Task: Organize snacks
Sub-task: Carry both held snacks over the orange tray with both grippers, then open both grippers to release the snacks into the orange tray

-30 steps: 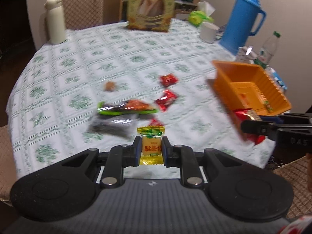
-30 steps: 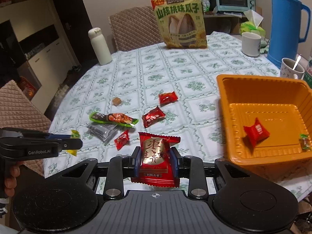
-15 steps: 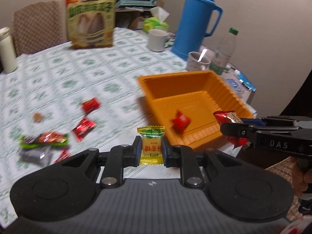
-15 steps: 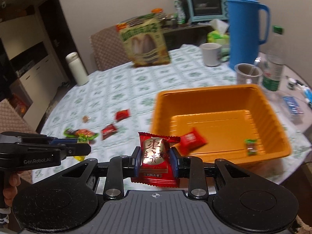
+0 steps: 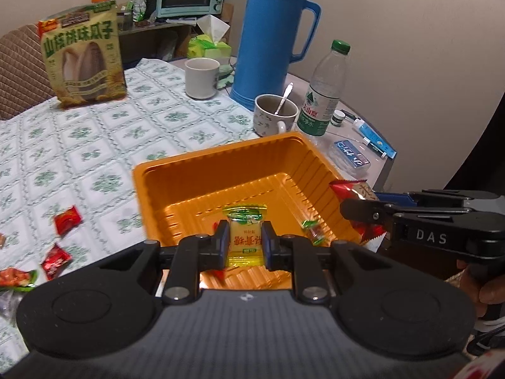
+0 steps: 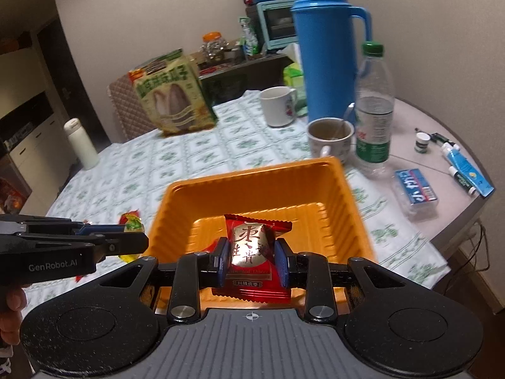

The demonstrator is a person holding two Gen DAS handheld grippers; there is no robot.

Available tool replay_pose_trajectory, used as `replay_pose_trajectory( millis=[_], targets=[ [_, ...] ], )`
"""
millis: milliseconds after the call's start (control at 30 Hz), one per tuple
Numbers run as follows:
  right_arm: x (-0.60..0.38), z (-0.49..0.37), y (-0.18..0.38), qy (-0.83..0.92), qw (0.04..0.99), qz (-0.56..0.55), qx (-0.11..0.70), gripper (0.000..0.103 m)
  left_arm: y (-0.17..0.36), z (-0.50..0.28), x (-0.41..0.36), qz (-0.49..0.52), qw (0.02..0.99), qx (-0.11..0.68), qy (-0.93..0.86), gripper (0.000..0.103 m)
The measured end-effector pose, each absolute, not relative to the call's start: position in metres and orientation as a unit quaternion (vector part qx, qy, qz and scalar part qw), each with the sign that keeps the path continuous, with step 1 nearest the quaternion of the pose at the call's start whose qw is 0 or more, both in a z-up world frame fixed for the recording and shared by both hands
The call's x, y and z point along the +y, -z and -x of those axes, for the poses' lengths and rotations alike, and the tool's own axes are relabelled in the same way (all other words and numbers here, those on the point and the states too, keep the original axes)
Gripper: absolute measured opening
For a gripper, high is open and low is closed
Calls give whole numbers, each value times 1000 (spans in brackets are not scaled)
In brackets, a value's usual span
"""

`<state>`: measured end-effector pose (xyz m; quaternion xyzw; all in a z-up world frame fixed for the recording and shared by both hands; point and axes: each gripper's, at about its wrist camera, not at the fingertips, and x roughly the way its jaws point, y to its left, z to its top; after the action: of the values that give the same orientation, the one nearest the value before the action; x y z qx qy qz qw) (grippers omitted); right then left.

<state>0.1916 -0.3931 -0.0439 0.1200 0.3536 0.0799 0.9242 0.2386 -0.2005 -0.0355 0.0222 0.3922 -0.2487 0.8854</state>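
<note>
My left gripper (image 5: 245, 240) is shut on a yellow candy packet (image 5: 244, 237) with a green top, held over the near part of the orange tray (image 5: 221, 164). My right gripper (image 6: 252, 259) is shut on a red date snack packet (image 6: 252, 252), also above the orange tray (image 6: 252, 173). In the left wrist view the right gripper (image 5: 356, 210) pokes in from the right with the red packet (image 5: 350, 189) at the tray's right rim. A small green-wrapped candy (image 5: 311, 227) lies inside the tray. Red candies (image 5: 66, 219) and a green-edged packet (image 5: 15, 278) lie on the tablecloth at left.
Behind the tray stand a mug with a spoon (image 5: 274, 115), a water bottle (image 5: 325, 91), a blue thermos (image 5: 271, 38) and a white cup (image 5: 202, 77). A big seed bag (image 5: 82, 57) stands at the back left. Small boxes and tubes (image 6: 416, 189) lie at the table's right edge.
Both grippers have swung to the right with their packets, from over the scattered candies to above the orange tray. Both stay shut.
</note>
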Motion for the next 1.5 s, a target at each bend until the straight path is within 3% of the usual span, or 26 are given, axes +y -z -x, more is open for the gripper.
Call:
replay_pose_trajectory(
  millis=[733, 900, 1500],
  targets=[
    [-451, -242, 75, -82, 919, -131, 362, 31, 83, -288, -271, -35, 871, 439, 218, 19],
    [-454, -247, 77, -86, 918, -134, 363, 31, 88, -293, -274, -34, 869, 444, 216, 26],
    [-446, -271, 86, -112, 913, -125, 372, 31, 78, -297, -236, -8, 881, 443, 163, 27]
  ],
)
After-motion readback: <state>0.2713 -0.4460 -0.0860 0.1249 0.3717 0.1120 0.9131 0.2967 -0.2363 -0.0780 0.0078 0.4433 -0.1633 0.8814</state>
